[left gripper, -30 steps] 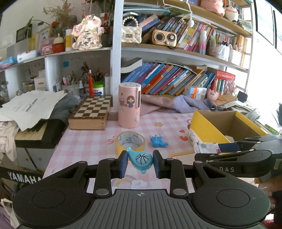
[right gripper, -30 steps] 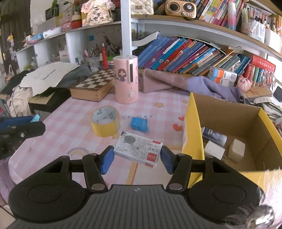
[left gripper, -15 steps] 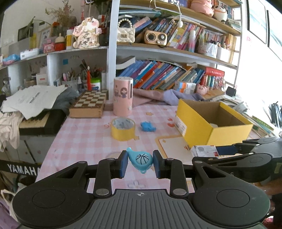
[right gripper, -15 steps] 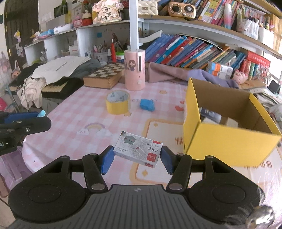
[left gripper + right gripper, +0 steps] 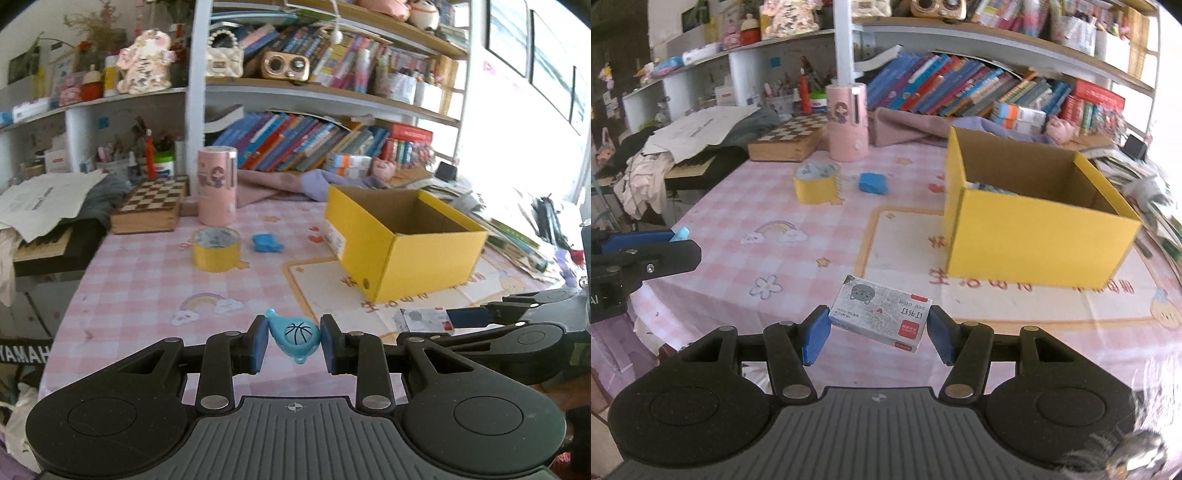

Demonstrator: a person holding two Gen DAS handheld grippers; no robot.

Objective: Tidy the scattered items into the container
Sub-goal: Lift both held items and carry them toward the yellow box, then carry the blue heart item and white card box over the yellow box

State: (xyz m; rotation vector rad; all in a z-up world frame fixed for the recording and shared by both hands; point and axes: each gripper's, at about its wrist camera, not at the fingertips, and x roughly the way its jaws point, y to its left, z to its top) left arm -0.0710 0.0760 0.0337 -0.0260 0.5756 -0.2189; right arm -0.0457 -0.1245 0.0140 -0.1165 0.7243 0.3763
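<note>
I am holding my left gripper point(image 5: 294, 341) clamped on a small blue teardrop-shaped toy with a basketball drawn on it point(image 5: 294, 335), its pads pressing both sides. My right gripper point(image 5: 878, 330) is gripping a small box of staples with a cat picture point(image 5: 880, 317), tilted between the blue pads. The yellow cardboard box point(image 5: 1030, 229) is standing ahead and to the right of my right gripper, on the pink checked tablecloth point(image 5: 738, 206). Farther ahead, a roll of yellow tape point(image 5: 216, 249) and a blue clip-like item point(image 5: 266, 243) are lying just beside each other, in front of a pink cylinder point(image 5: 216, 184).
</note>
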